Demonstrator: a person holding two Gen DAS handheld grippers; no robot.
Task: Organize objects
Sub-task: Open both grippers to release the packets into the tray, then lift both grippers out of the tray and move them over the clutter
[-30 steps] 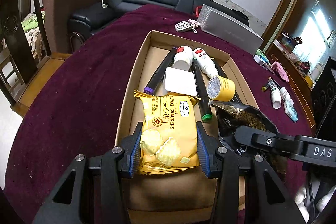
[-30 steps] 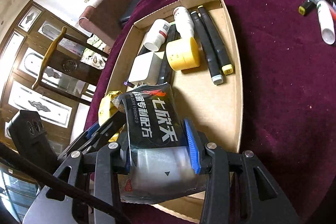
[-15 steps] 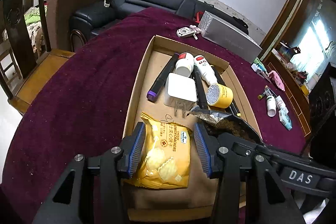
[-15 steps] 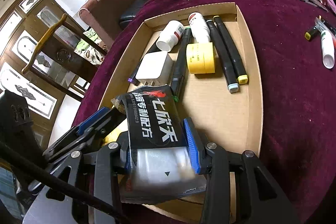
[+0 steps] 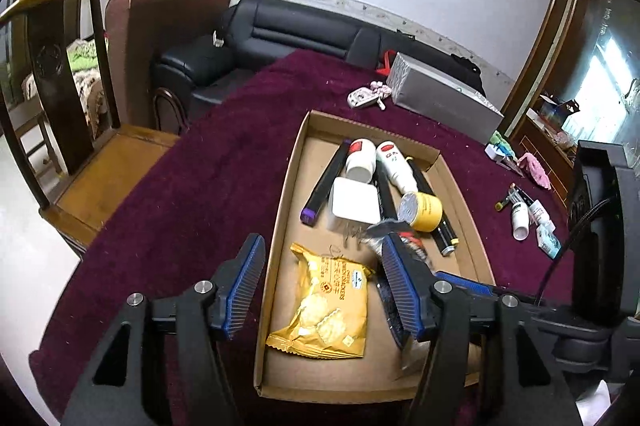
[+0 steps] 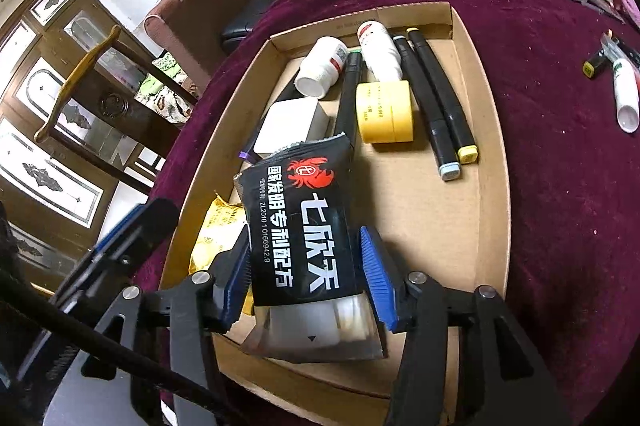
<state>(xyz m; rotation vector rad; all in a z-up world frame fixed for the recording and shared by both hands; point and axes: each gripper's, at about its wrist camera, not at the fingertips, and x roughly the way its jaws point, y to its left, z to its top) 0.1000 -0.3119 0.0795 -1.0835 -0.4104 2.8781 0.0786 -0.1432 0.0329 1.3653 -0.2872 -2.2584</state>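
Note:
A cardboard tray [image 5: 284,194] sits on the purple tablecloth. A yellow cracker packet [image 5: 326,308] lies flat in its near end. My left gripper [image 5: 324,290] is open above the packet and holds nothing. My right gripper [image 6: 306,272] has its jaws apart around a black snack packet [image 6: 300,222] that lies in the tray [image 6: 492,186] beside the yellow packet [image 6: 214,238]. The right finger stands off the black packet; the left finger looks close to it.
The tray also holds black markers [image 6: 432,98], two white bottles [image 6: 322,70], a white charger block [image 6: 290,124] and a yellow jar [image 6: 386,112]. On the cloth lie a key fob [image 5: 362,98], a grey box [image 5: 440,102] and small tubes [image 5: 524,214]. A wooden chair [image 5: 80,130] stands left.
My left gripper let go of the yellow packet, opened and pulled back and up. My right gripper's jaws spread from the black packet, which now lies in the tray.

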